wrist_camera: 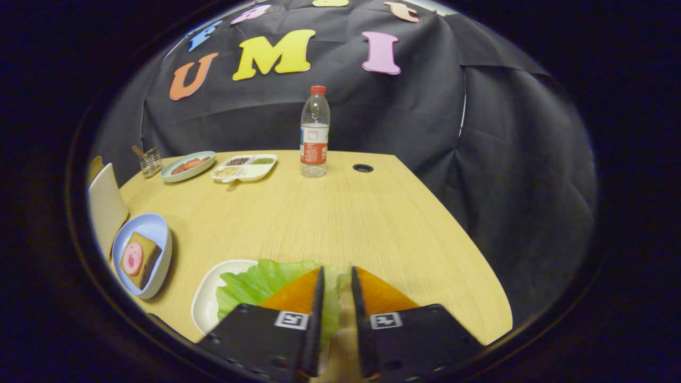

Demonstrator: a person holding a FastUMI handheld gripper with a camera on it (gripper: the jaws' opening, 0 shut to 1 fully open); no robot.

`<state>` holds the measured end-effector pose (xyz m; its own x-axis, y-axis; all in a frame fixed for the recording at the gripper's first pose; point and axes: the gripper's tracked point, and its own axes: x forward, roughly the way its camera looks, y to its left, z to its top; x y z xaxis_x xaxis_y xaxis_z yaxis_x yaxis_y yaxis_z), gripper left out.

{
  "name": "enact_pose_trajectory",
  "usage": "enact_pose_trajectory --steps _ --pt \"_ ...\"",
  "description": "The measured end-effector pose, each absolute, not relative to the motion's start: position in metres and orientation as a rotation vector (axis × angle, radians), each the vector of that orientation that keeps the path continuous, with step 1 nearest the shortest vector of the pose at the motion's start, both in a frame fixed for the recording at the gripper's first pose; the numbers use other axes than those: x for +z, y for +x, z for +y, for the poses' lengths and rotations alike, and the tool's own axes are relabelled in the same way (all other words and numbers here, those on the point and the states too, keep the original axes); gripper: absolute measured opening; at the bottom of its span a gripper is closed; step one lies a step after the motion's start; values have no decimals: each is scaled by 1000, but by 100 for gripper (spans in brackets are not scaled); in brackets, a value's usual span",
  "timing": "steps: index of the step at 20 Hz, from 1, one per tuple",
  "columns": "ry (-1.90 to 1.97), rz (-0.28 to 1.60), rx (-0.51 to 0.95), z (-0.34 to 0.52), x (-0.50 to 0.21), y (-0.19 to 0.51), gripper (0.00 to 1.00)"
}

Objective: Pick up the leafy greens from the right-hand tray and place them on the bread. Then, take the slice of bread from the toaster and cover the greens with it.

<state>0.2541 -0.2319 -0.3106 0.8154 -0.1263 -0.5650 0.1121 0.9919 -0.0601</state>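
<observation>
A pale wood counter (330,213) stands against black cloth, a water bottle (314,133) near its far edge; the hand-held gripper (336,282) hangs slightly apart over lettuce (255,282).

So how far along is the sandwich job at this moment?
Early. Nothing looks done: the leafy greens lie on their white tray, and the bread in the blue bowl carries just a pink slice, no greens. In hand: the gripper is over the greens, fingers close together around the leaf edge; a firm grip can't be confirmed. Left: lifting, placing on bread, then the toaster slice.
</observation>
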Motion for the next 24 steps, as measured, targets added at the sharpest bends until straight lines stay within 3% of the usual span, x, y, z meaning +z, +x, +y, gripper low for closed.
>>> enact_pose_trajectory --steps 1,2,3,24 --pt "-17 610 -110 -228 -314 250 10" --pt "-7 621 -119 -232 -316 253 12" --pt "4 622 -107 -229 -315 251 2" --pt "-3 417 -38 -174 -195 212 0"
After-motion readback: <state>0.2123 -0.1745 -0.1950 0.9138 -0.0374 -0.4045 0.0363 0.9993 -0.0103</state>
